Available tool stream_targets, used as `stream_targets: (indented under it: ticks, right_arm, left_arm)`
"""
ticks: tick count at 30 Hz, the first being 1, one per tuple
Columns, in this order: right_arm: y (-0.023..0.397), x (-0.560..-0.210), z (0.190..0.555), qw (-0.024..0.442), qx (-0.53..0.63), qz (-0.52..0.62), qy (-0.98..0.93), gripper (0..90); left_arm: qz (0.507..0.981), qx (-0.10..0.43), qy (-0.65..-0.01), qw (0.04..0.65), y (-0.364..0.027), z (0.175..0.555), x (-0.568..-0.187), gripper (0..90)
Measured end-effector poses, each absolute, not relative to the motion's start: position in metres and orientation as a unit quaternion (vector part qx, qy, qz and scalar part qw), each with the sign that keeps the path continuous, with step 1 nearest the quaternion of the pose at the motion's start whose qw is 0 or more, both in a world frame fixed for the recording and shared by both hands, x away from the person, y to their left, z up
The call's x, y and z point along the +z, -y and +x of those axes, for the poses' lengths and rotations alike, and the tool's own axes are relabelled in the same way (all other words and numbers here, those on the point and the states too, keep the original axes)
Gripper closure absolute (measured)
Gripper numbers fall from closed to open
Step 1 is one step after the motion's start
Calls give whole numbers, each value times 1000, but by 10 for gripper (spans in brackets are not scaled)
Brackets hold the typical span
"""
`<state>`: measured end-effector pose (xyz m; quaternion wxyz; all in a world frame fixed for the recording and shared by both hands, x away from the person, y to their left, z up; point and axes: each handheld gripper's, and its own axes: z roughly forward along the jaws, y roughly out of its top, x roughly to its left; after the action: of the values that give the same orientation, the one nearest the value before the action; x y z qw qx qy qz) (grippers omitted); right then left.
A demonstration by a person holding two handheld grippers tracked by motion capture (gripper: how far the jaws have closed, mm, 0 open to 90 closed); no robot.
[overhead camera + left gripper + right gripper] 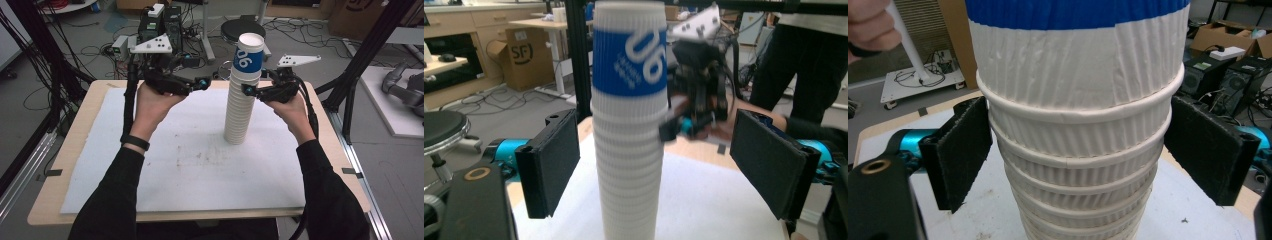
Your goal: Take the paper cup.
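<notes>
On the white mat (190, 170) that covers the counter (47, 200), a tall stack of ribbed white paper cups (239, 107) stands upright, a little right of the middle and towards the far edge. The top cup (249, 55) wears a blue band with white digits and sits mouth up.

The right gripper (248, 90) comes in level from the right, at about the upper third of the stack, just under the blue band. In the right gripper view its two black pads (960, 150) stand on either side of the stack (1075, 165); the left pad lies against the cup rims, the right pad sits just beside them, and contact there is hard to make out, so I cannot tell whether this gripper is clamped on the stack or only around it.

The left gripper (202, 82) is held up left of the stack, pointing at it, clearly apart from the cups. In the left gripper view its jaws stand wide, the pads (551, 160) well clear of the stack (629, 150) on both sides, with nothing between them; the stack lies farther off, and the right gripper (684, 125) shows beyond it.

A black stool (242, 30) and tangled cables (95, 50) lie on the floor past the counter.
</notes>
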<state>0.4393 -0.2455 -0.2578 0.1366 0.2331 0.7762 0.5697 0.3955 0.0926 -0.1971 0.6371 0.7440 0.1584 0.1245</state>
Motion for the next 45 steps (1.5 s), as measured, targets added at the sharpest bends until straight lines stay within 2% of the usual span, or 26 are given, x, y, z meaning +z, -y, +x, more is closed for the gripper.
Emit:
stream_targets:
  ticks: [20,45]
  right_arm:
    - [247,-258,439,135,569,228,-778,130]
    - [248,-258,440,138,569,222,-780,131]
  left_arm:
    - [736,109,-160,648,-31,437,-158,182]
    - [744,76,-170,642,5,467,-162,187]
